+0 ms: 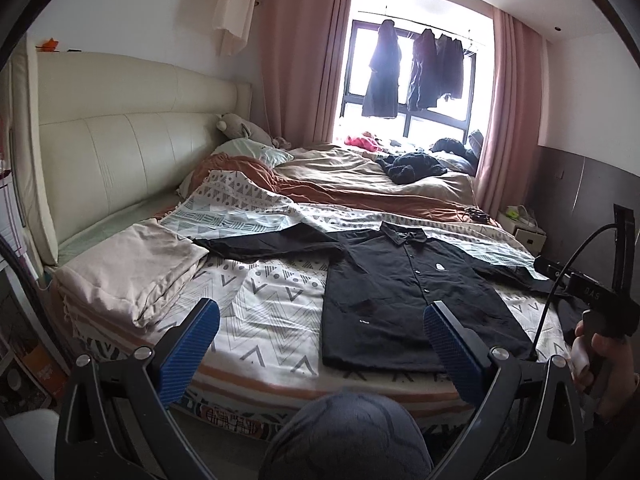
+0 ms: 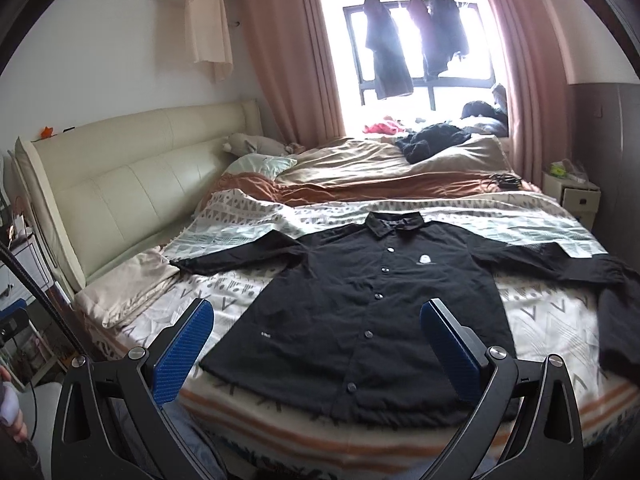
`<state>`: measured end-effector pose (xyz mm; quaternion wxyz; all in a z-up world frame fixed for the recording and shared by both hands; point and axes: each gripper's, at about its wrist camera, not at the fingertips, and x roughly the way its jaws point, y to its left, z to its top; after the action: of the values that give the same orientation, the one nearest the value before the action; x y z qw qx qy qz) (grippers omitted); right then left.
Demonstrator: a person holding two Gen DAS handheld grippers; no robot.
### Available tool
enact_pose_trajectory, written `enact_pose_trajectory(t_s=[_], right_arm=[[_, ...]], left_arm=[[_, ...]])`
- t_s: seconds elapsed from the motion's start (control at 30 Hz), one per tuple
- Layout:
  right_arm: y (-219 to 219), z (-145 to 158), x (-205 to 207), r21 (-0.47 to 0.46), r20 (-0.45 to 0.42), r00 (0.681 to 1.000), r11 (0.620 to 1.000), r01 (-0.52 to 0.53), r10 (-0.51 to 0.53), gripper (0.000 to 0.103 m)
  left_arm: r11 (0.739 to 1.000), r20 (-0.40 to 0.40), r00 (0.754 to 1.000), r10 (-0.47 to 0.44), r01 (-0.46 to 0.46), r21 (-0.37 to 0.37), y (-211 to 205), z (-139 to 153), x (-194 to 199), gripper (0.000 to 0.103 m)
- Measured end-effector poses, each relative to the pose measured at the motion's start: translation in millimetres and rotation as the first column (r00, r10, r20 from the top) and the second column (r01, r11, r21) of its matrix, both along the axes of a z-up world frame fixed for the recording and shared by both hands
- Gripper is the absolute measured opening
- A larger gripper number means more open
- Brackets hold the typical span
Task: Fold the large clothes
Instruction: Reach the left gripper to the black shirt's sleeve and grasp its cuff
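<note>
Matt black cloth shirt (image 2: 360,292); glossy cream leather headboard (image 2: 132,184).

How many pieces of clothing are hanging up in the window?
3, all dark, on the rail across the window: one on the left, hanging a little apart, one in the middle, and one on the right. The last two overlap against the glare, so another could be hidden.

White letters "DAS" stand on the other hand-held gripper (image 1: 592,294); the shirt (image 1: 400,292) labels are illegible
</note>
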<state>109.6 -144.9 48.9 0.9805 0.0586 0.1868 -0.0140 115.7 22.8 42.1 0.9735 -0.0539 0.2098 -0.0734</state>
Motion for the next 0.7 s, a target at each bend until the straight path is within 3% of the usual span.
enact_pose_trajectory(t_s=[0.37,0.7], right_arm=[[-15,10,92,0.031,-0.018,1.0,1.0,0.0,0.001,0.103],[-24,8,183,0.038,-0.072,0.997,0.999,-0.027,0.03,0.103]], left_arm=[[0.999,-0.071,0.997,0.029,-0.03,-0.012,11,-9,89,0.103],[0.988,-0.159,0.982,0.098,-0.115,-0.1,46,-26,173,0.103]])
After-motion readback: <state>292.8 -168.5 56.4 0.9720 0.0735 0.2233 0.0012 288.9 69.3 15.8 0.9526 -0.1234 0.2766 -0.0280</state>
